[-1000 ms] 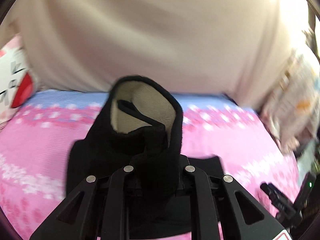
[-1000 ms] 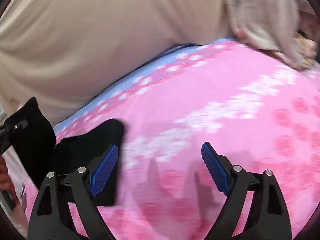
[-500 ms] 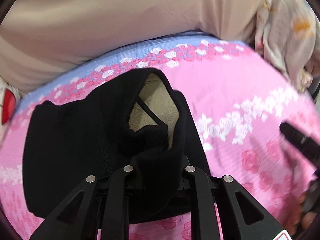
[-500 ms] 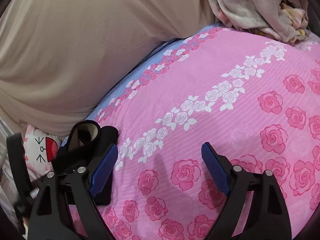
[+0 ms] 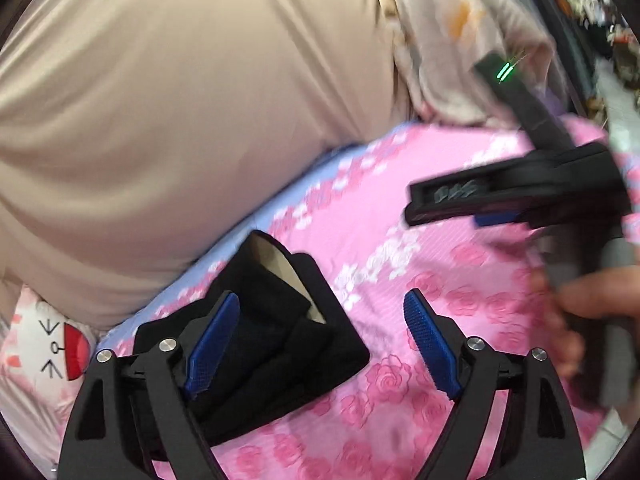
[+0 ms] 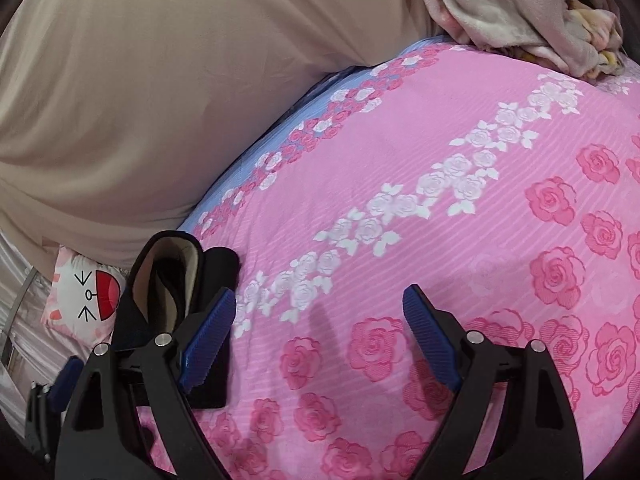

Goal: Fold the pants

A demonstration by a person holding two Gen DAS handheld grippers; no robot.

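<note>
Left gripper (image 5: 322, 340): spread wide, empty, above bedsheet (image 5: 400, 264). Right gripper (image 6: 318, 332): likewise wide, empty. Folded pants (image 5: 276, 332): released near the sheet's far-left edge, beside pillow (image 5: 44, 344), likely finished.

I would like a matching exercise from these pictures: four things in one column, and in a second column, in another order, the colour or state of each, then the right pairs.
Things
1. pants
2. left gripper
3. bed sheet
4. big cushion

Colour or state
A. pink with roses
B. plain beige
C. black, folded small, pale lining showing
D. open, holding nothing

Pairs: 1-C, 2-D, 3-A, 4-B
</note>
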